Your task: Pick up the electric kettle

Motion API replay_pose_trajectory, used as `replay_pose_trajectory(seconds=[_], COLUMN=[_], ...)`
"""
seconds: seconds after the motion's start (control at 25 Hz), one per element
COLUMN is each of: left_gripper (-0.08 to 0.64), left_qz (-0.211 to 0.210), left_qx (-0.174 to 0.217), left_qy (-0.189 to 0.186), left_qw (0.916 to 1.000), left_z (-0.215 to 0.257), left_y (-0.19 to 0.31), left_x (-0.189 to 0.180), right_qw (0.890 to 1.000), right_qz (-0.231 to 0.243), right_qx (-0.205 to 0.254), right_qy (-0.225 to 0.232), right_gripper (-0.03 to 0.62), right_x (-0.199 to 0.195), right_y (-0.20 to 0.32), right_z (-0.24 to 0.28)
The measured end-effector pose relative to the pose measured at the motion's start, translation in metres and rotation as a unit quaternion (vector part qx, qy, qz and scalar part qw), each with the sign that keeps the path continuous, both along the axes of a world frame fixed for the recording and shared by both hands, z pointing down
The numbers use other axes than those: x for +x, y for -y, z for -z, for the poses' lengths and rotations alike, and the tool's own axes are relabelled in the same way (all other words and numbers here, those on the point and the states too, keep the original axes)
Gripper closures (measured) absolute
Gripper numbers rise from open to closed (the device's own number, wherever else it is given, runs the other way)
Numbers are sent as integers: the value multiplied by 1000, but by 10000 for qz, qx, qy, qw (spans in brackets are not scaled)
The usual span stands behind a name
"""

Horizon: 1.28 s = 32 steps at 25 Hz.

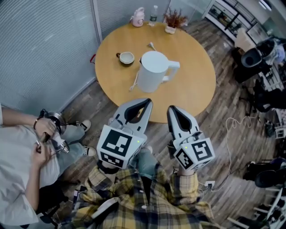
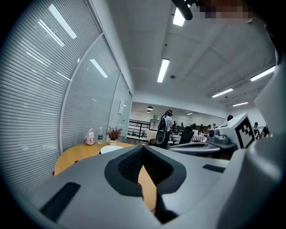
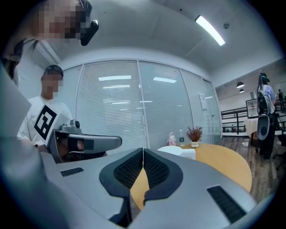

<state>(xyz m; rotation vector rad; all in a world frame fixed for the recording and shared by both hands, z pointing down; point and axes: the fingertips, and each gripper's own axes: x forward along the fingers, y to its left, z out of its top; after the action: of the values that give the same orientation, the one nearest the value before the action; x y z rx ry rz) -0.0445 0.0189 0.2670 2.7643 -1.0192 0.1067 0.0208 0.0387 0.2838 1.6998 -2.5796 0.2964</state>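
The electric kettle (image 1: 152,71), white and upright with its handle to the right, stands near the middle of the round wooden table (image 1: 192,94), apart from both tools. A seated person in a white shirt (image 1: 20,165) is at the near left, beside the table and clear of it. The left gripper (image 1: 147,102) and the right gripper (image 1: 172,108) are held side by side at the table's near edge and point toward the kettle. Each one's own view shows its jaws clenched together with nothing between them. A cup (image 1: 126,57) sits just left of the kettle, and a thin pale stick (image 1: 134,82) lies at the kettle's left foot. A spoon (image 1: 152,45) lies beyond the kettle. On the far edge are a pink container (image 1: 138,17), a small bottle (image 1: 154,14) and a potted plant (image 1: 173,20).
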Motion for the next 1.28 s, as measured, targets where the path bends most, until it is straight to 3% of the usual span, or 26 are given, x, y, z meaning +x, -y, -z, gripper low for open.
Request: replay_pose_trajectory(seconds=[0.6, 0.88, 1.28], left_gripper=[558, 558, 558], left_qz=[229, 414, 719], left_qx=[12, 141, 261], left_qy=[21, 30, 48], left_qw=[9997, 9990, 9971], left_z=[-5, 8, 15], left_y=[78, 136, 178], left_x=[22, 52, 85], right_qw=[9998, 9994, 9981], right_qz=[192, 340, 598], right_qx=[-74, 55, 119], right_qy=[-10, -7, -26], right_gripper=[560, 560, 560], right_x=[24, 57, 97], right_y=[79, 138, 182], right_z=[-8, 5, 8])
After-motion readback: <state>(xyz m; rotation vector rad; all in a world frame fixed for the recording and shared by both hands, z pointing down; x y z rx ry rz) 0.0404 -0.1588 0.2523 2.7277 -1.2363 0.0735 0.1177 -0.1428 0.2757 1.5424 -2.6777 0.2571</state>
